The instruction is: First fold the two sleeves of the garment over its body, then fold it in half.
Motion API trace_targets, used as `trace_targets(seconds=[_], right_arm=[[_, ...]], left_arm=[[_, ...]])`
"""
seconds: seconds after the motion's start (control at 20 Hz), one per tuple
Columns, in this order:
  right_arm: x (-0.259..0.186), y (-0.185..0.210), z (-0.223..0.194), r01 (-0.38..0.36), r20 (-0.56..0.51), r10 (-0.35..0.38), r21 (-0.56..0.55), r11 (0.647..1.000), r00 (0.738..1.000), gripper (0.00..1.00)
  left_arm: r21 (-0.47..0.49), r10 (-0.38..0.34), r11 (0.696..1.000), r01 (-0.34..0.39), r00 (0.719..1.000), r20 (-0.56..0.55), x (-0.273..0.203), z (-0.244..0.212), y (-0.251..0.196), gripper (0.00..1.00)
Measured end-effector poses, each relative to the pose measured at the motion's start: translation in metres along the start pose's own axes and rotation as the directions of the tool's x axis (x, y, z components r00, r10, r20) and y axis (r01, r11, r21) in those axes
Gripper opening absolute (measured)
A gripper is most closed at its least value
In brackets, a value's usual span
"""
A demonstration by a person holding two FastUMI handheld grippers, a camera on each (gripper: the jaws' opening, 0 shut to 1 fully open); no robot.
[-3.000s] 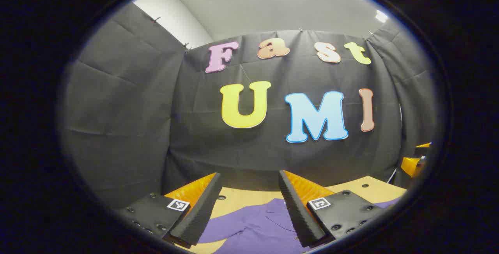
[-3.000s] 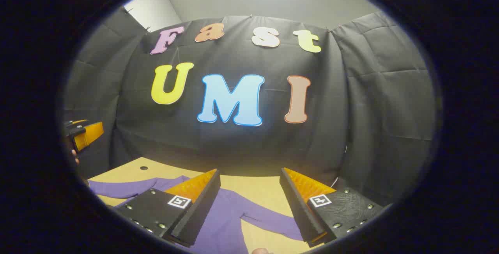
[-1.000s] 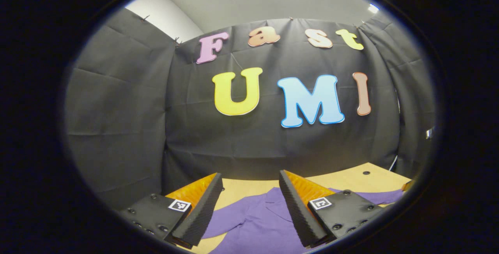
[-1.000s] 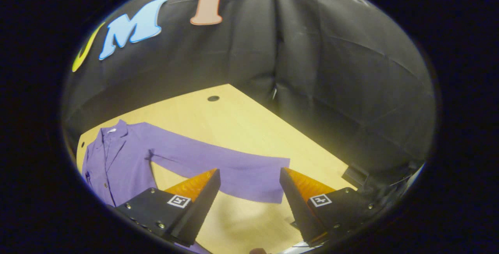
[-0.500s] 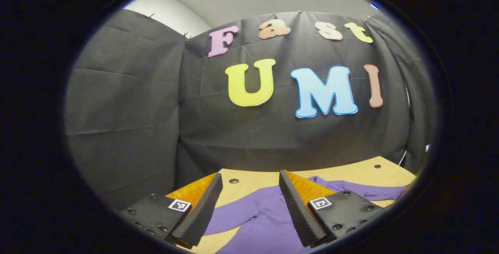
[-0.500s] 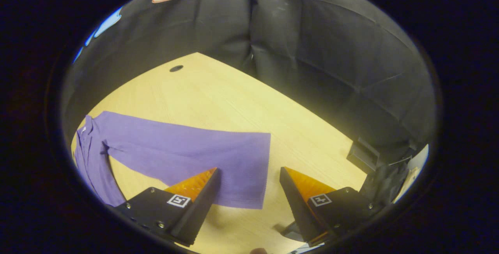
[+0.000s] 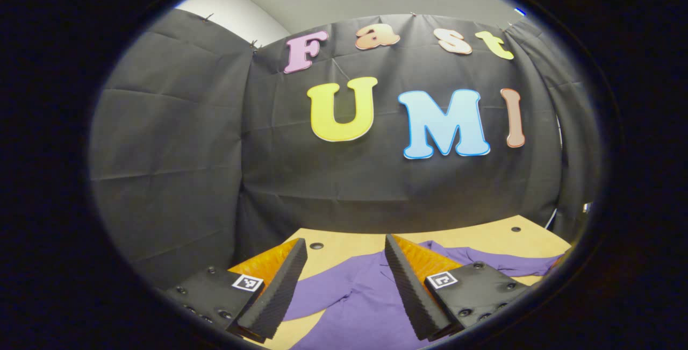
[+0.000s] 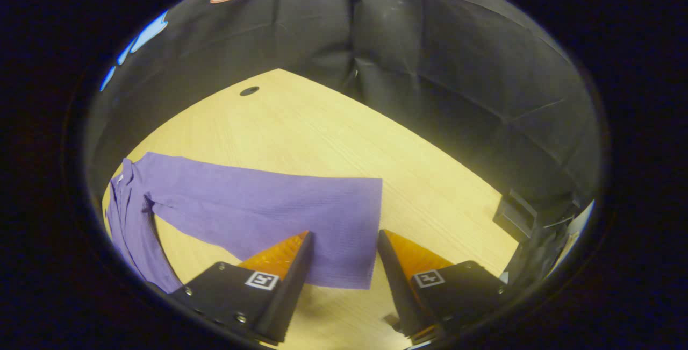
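Table: wooden, carrying the purple garment spread flat.
Sleeve: stretched out sideways, cuff between the right tongs.
Right tongs: released, straddling cuff.
Left tongs: released, above shirt body.
Tip: pinch cuff edge squarely, lift low, carry over body.

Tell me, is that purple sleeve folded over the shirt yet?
Not yet. The sleeve lies spread flat on the table, stretched away from the body, its cuff between the right gripper's open fingers.
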State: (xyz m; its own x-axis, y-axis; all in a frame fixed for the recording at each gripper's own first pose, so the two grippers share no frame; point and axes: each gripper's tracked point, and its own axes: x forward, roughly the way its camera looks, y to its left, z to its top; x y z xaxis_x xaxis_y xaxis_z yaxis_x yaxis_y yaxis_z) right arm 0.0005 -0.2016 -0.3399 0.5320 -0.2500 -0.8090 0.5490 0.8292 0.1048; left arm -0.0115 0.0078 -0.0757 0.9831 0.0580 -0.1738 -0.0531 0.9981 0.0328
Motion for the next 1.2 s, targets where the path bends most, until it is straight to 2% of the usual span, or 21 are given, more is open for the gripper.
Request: trace_targets(seconds=[0.05, 0.1, 0.15, 0.2, 0.35, 0.45, 0.5, 0.75, 1.0, 1.2], right_arm=[[0.001, 0.004, 0.0, -0.007, -0.002, 0.007, -0.006, 1.0, 1.0, 0.69], [0.001, 0.008, 0.001, -0.019, 0.001, 0.019, -0.01, 1.0, 1.0, 0.57], [0.001, 0.014, 0.001, -0.039, -0.001, 0.039, -0.007, 0.999, 0.999, 0.53], [0.001, 0.02, 0.003, -0.038, 0.0, 0.038, 0.006, 0.999, 0.999, 0.35], [-0.001, 0.023, 0.0, -0.033, 0.005, 0.033, 0.044, 0.998, 0.999, 0.05], [-0.002, 0.022, -0.001, -0.028, 0.001, 0.028, 0.064, 0.998, 1.0, 0.06], [-0.003, 0.024, 0.001, -0.031, -0.002, 0.032, 0.076, 0.997, 0.999, 0.01], [-0.03, 0.044, 0.022, -0.135, 0.082, 0.127, 0.108, 0.985, 0.989, 0.01], [-0.07, 0.092, 0.061, -0.261, 0.187, 0.236, 0.121, 0.958, 0.954, 0.01], [-0.101, 0.142, 0.088, -0.344, 0.25, 0.315, 0.079, 0.936, 0.915, 0.01]], left_arm=[[0.0, -0.011, 1.0, 0.011, 1.0, 0.001, 0.001, 0.0, -0.003, 0.96], [-0.001, -0.022, 1.0, 0.022, 1.0, 0.002, 0.001, 0.001, -0.006, 0.96], [-0.002, -0.033, 0.999, 0.033, 0.999, 0.006, 0.001, 0.001, -0.007, 0.96], [-0.001, -0.038, 0.999, 0.038, 0.999, 0.01, 0.001, 0.002, -0.007, 0.95], [0.007, -0.04, 0.999, 0.04, 0.999, 0.024, -0.001, 0.007, -0.002, 0.94], [0.005, -0.036, 0.999, 0.036, 0.999, 0.023, -0.003, 0.006, 0.005, 0.95], [0.002, -0.033, 0.999, 0.033, 0.999, 0.022, -0.004, 0.005, 0.01, 0.95], [-0.009, -0.015, 1.0, 0.015, 1.0, 0.012, -0.004, -0.003, 0.032, 0.95], [-0.011, -0.035, 0.999, 0.035, 0.999, 0.013, 0.011, -0.011, 0.041, 0.95], [-0.028, -0.045, 0.999, 0.045, 0.999, -0.001, 0.019, -0.021, 0.048, 0.96]])
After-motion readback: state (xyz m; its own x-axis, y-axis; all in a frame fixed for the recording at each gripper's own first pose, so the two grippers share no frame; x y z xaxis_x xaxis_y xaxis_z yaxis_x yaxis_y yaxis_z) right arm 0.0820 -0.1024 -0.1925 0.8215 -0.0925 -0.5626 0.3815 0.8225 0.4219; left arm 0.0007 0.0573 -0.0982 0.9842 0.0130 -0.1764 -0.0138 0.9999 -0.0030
